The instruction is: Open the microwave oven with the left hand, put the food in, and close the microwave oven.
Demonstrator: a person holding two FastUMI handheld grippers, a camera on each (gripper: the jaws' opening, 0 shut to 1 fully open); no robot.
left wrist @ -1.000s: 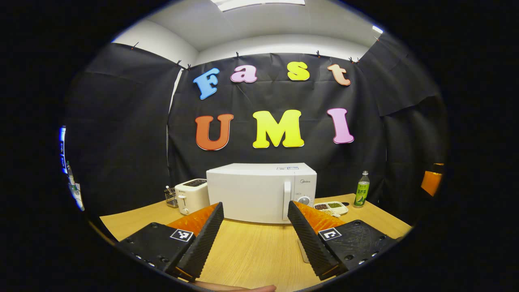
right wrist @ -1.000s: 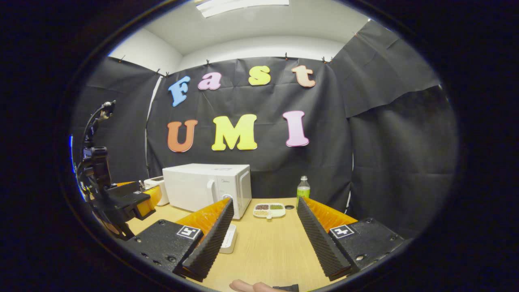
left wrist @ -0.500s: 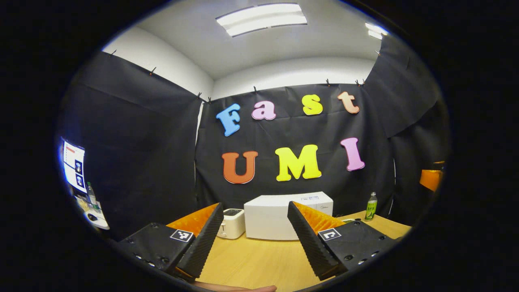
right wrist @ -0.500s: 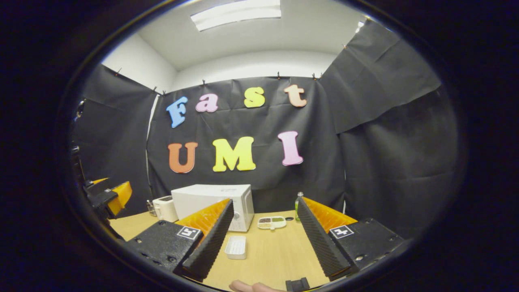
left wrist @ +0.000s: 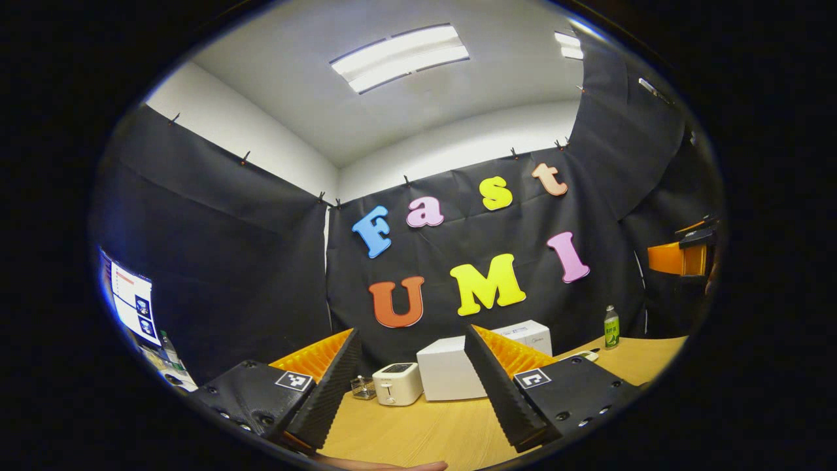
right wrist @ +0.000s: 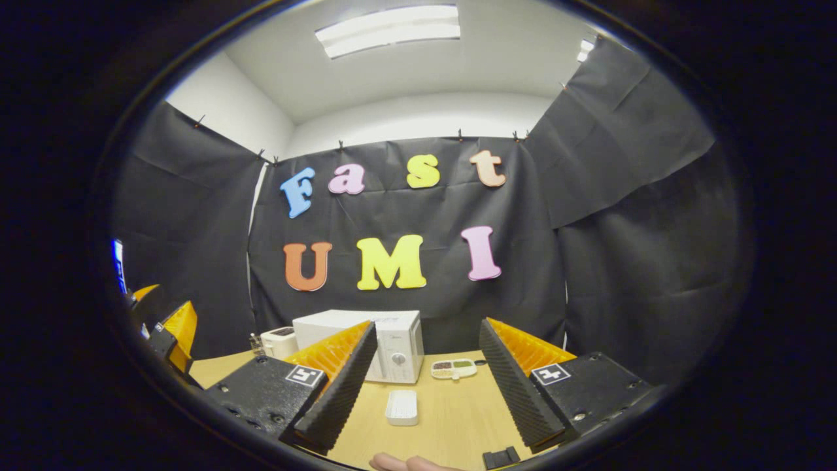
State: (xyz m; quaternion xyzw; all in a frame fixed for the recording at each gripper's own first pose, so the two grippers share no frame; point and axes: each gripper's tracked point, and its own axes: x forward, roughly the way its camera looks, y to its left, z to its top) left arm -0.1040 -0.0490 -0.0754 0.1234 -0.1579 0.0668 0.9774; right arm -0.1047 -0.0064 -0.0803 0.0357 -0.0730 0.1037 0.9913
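The white microwave (right wrist: 396, 348) stands at the back of the wooden table (right wrist: 451, 418) with its door shut. A divided plate of food (right wrist: 453, 369) lies just to its right, and a small white oblong dish (right wrist: 401, 407) lies in front of it. My right gripper (right wrist: 428, 326) is open and holds nothing, well back from the microwave. My left gripper (left wrist: 410, 333) is open too, raised and far from the microwave (left wrist: 448, 374), whose right part is hidden behind one finger. The right gripper (left wrist: 680, 256) shows at the far right of the left gripper view, and the left gripper (right wrist: 171, 330) at the left edge of the right gripper view.
A white toaster (left wrist: 397, 383) and a small wire rack (left wrist: 361, 387) stand left of the microwave. A green bottle (left wrist: 611, 327) stands at the back right. A small black block (right wrist: 501, 456) lies near the table's front edge. A lit screen (left wrist: 131, 304) hangs far left.
Both grippers have drawn back from the microwave and tilted upward, so the table things look smaller and lower. The left one has also swung left. Both stay open.
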